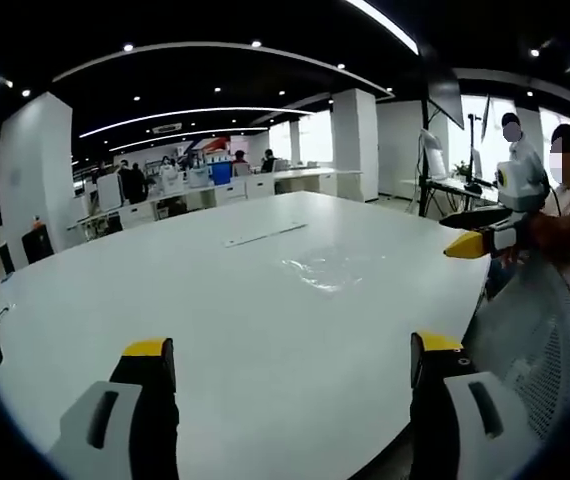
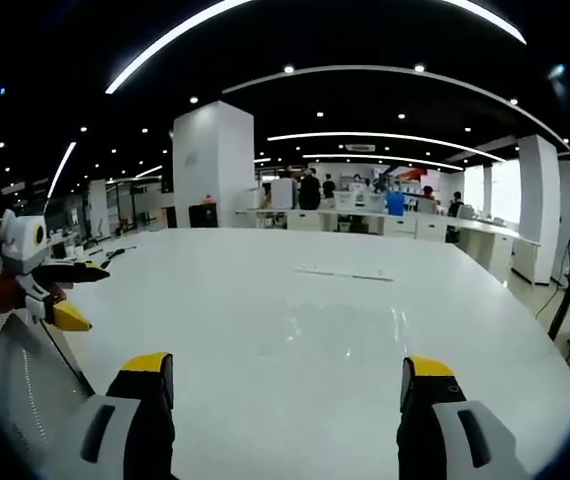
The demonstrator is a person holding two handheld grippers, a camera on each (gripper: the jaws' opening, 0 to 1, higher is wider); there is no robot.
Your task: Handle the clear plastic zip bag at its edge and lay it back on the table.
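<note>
One clear plastic zip bag (image 1: 327, 268) lies flat and crumpled at the centre of the left gripper view, on a large white worktop (image 1: 115, 300) — apparently laid back there, since neither gripper touches it. In the right gripper view it is only a faint sheen (image 2: 330, 335) at mid-frame. Two grippers hover near the worktop's edge, both with jaws wide apart and empty: the left gripper (image 1: 290, 365) at bottom centre, the right gripper (image 2: 285, 380) likewise. One long pale strip (image 1: 265, 235) lies beyond the bag.

Open-plan office: desk rows (image 2: 365, 222) (people behind), ceiling light strips (image 2: 385, 135)
</note>
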